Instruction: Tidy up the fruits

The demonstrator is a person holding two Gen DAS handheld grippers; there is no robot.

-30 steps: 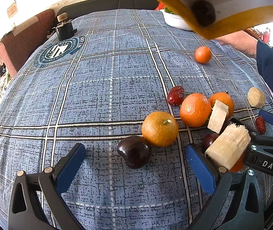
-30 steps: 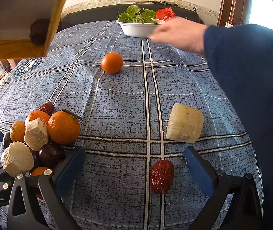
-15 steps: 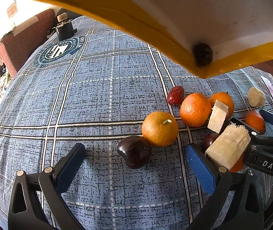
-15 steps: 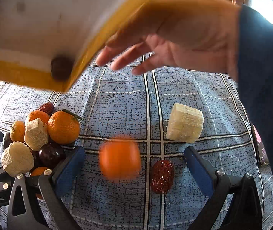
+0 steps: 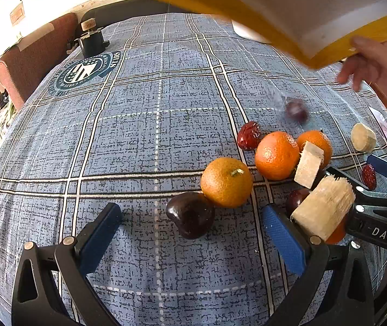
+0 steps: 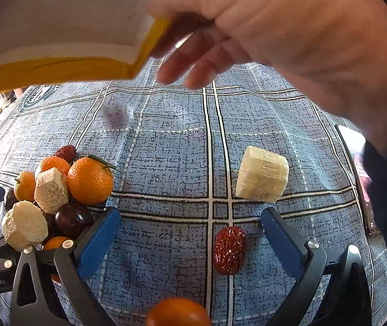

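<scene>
The fruits lie on a blue plaid cloth (image 5: 139, 141) covering the surface. In the left wrist view a cluster sits at about 3 to 4 o'clock: a dark plum (image 5: 190, 214) touching a stemmed orange (image 5: 226, 182), whose stem faces up toward the camera; beyond it a second orange (image 5: 277, 155), a third orange (image 5: 317, 144) and a red date (image 5: 249, 135) at the cluster's far edge. Two pale sugarcane chunks lean on the pile: the smaller chunk (image 5: 308, 164) stands tilted against the oranges, and the larger chunk (image 5: 325, 212) has its long axis running from 7 toward 1 o'clock, its fibrous cut end up. A blurred dark fruit (image 5: 296, 110) shows past the cluster at 2 o'clock; whether it touches the cloth cannot be told.

In the right wrist view a lone cane piece (image 6: 261, 175) lies at 2 o'clock, its long axis roughly across the frame. A jujube (image 6: 230, 250) lies lengthwise, pointing 12 to 6, between the fingers of the right gripper (image 6: 190, 241), which stands wide apart and holds nothing. A loose orange (image 6: 178, 313) is at 6 o'clock, cut by the frame edge.

The left gripper (image 5: 193, 240) is likewise spread wide and empty, the plum just ahead of it.

Overhead, a person's hand (image 6: 274, 27) holds a tilted yellow-and-white tray (image 6: 57, 40); its contents are not visible.
</scene>
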